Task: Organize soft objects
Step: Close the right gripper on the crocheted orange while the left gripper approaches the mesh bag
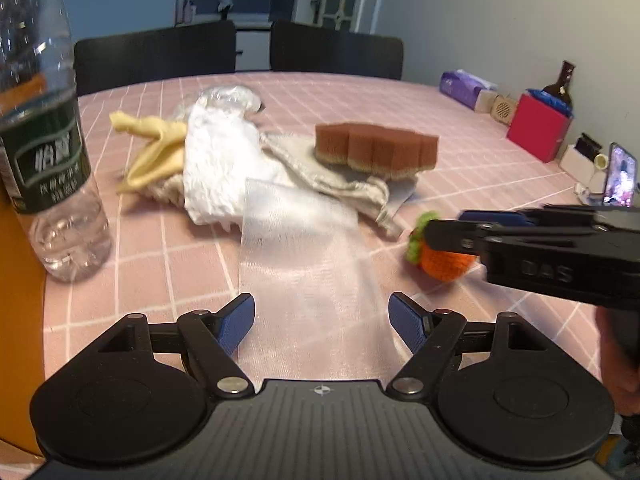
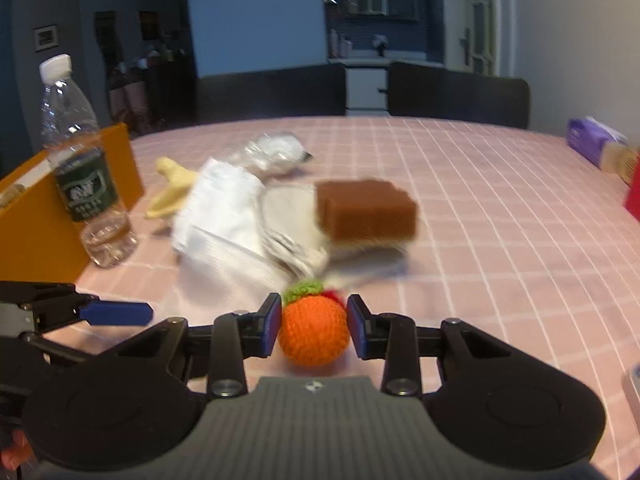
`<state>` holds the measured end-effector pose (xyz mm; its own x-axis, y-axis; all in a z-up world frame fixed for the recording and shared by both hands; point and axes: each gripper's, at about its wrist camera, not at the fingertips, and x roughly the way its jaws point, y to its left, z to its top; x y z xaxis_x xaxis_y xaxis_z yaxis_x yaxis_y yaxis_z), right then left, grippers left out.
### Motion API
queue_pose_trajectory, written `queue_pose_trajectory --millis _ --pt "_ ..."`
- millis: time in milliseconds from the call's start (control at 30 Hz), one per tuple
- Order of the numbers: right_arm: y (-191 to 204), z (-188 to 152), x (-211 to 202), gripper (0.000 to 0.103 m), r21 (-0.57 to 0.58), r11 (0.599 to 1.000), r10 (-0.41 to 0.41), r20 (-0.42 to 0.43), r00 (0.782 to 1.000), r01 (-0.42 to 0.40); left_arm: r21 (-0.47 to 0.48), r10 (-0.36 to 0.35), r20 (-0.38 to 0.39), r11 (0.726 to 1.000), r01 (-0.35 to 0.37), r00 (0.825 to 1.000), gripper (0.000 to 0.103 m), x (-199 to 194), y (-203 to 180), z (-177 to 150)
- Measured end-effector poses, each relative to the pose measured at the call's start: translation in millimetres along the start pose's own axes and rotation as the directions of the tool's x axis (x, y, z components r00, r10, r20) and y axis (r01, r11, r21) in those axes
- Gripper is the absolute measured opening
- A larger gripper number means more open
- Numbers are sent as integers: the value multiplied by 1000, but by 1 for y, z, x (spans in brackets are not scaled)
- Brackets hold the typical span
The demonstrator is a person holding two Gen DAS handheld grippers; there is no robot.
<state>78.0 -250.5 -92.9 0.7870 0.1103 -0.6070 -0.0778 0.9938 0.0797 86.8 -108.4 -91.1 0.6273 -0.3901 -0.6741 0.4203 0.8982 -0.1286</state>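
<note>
An orange crocheted ball [image 2: 314, 334] with a green top lies on the pink checked tablecloth [image 2: 500, 240]. My right gripper [image 2: 314, 320] is shut on the ball, one blue pad against each side. In the left wrist view it reaches in from the right over the ball [image 1: 444, 264]. My left gripper [image 1: 322, 320] is open over a sheer white mesh strip [image 1: 304, 248] that lies flat between its fingers, untouched. Behind are a brown sponge [image 1: 374, 152] on a beige cloth [image 1: 320, 176], a fluffy white cloth [image 1: 216, 160] and a yellow cloth [image 1: 154, 148].
A clear water bottle [image 1: 44, 140] stands at the left beside an orange box [image 2: 32, 216]. Crumpled clear plastic [image 1: 228, 96] lies behind the cloths. At the far right are a purple tissue pack [image 1: 464, 88], a red box [image 1: 538, 126] and a phone [image 1: 620, 180]. Two dark chairs [image 1: 336, 48] stand behind the table.
</note>
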Motion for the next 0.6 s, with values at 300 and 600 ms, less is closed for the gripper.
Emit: queue_pose_trajectory --millis 300,600 --pt "-5 -5 -2 35 28 999 18 -9 1000 -18 26 49 -5 998 -48 999 93 4 -6 -2" --pt "-7 -6 -1 37 37 999 25 -11 1000 -24 -30 97 7 995 -97 995 93 0 -6 -1"
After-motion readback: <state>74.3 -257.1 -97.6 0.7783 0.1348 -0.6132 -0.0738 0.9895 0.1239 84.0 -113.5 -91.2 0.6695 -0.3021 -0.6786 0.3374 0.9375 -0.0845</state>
